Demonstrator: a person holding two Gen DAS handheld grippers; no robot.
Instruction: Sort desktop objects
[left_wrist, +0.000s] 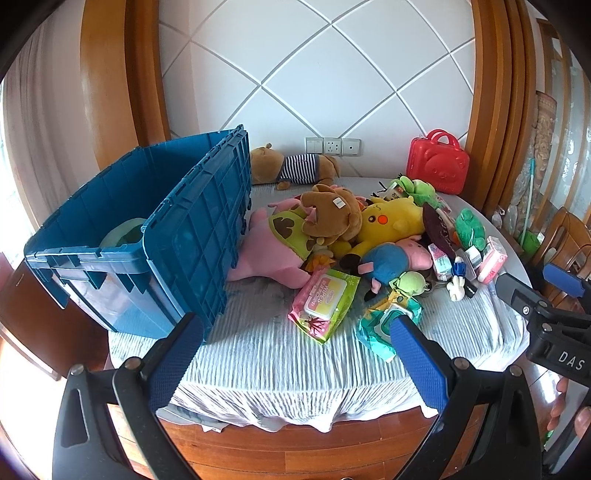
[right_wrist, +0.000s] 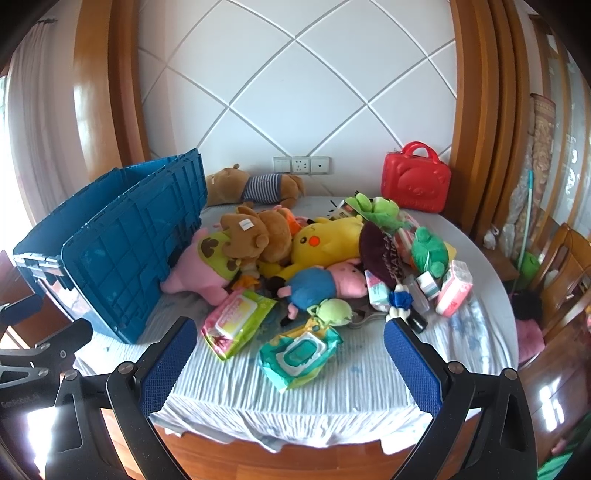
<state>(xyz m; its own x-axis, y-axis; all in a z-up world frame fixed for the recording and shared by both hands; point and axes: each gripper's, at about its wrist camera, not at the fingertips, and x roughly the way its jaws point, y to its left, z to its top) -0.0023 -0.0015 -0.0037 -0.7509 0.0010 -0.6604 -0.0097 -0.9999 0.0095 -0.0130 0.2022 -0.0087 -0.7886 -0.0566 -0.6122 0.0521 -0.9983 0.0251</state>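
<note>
- The left gripper (left_wrist: 295, 354) is held with its jaws spread wide and nothing between them, above the near edge of the cloth-covered table (left_wrist: 266, 369).
- The right gripper (right_wrist: 288, 354) is likewise held wide apart and empty, over the same near edge.
- Just ahead of the left gripper a pink wipes pack (left_wrist: 323, 304) is seen lying flat; a green wipes pack (left_wrist: 384, 325) lies close by its right finger.
- In the right wrist view the green wipes pack (right_wrist: 299, 354) lies between and just beyond the fingers, with the pink wipes pack (right_wrist: 236, 321) ahead to the left.
- Farther ahead, a heap of plush toys is piled, among them a yellow plush (right_wrist: 325, 243).
- A blue crate (left_wrist: 147, 236) is placed ahead-left of both grippers, its side flap touching a pink plush (left_wrist: 266, 254).
- A red case (right_wrist: 415, 184) is stood far ahead to the right, against the wall.
</note>
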